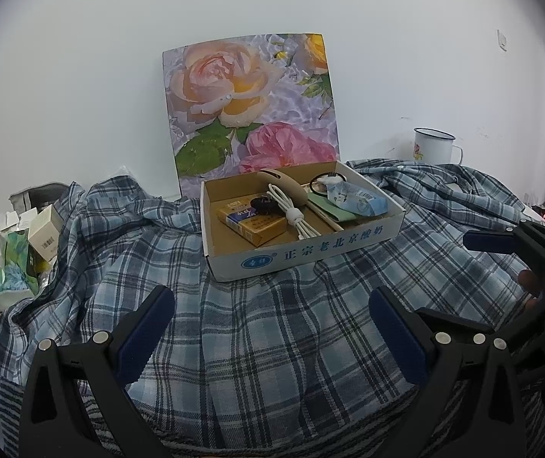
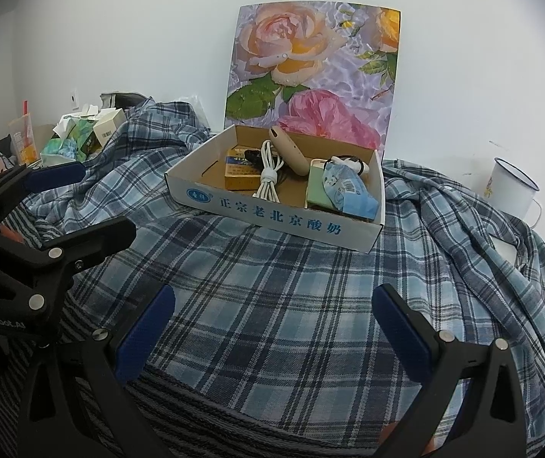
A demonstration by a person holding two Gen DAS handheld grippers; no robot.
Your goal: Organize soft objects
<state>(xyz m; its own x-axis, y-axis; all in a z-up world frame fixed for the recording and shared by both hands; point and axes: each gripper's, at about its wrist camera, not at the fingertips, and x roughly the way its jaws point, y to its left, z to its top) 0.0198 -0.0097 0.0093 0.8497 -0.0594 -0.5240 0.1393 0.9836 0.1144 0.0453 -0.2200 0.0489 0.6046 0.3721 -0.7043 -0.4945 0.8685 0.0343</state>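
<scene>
A blue plaid shirt lies spread over the surface, rumpled at both sides; it also fills the right wrist view. A shallow cardboard box rests on it, holding a cable, a cigarette pack, a beige device and small packets; the box shows in the right wrist view too. My left gripper is open and empty just above the shirt, in front of the box. My right gripper is open and empty over the shirt, to the right of the left one.
A floral board leans on the wall behind the box. A white enamel mug stands at the back right. Tissue packs and small cartons are piled at the left. The wall is close behind.
</scene>
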